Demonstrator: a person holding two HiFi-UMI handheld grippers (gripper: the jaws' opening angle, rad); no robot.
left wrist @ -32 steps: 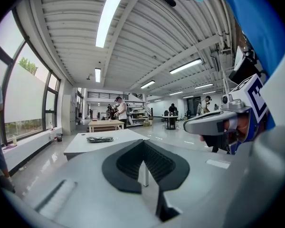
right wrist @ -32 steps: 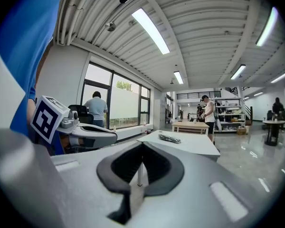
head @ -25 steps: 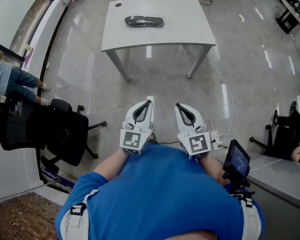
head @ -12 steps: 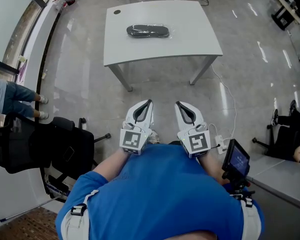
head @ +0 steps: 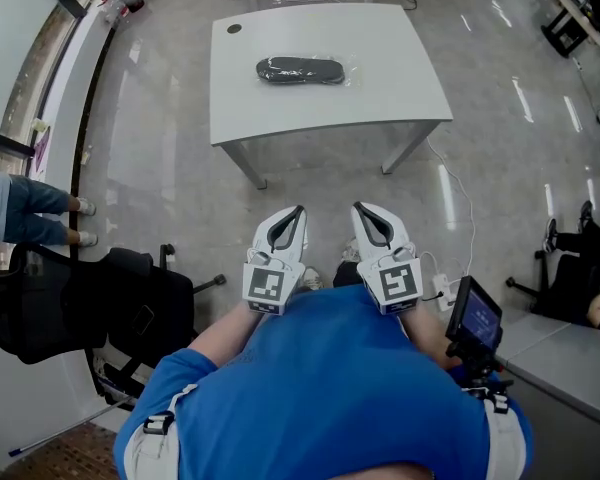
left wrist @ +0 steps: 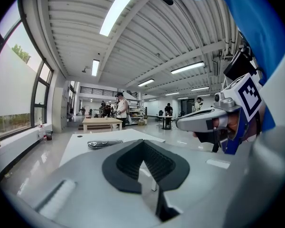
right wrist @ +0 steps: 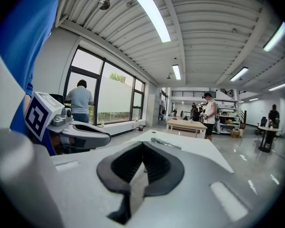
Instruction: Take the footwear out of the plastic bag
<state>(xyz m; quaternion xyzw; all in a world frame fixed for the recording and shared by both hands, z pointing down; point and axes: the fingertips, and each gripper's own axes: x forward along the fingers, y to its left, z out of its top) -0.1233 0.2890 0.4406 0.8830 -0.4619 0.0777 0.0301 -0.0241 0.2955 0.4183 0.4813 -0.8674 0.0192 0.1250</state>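
A dark piece of footwear in a clear plastic bag [head: 301, 70] lies flat on the white table [head: 400, 88], toward its far side. It also shows as the bagged footwear [left wrist: 104, 143] in the left gripper view and as the bagged footwear [right wrist: 165, 143] in the right gripper view. My left gripper [head: 298, 211] and right gripper [head: 359, 209] are held side by side close to my body, over the floor, well short of the table. Both are shut with nothing between their jaws.
A black office chair [head: 90, 298] stands at the left, with a person's legs [head: 20, 210] beyond it. A white cable [head: 455, 193] runs along the floor right of the table. A small black screen [head: 472, 318] and a grey desk [head: 570, 358] are at the right.
The table and bagged footwear have slid slightly nearer and to the right in the head view as I stepped forward. Both grippers stay shut and side by side.
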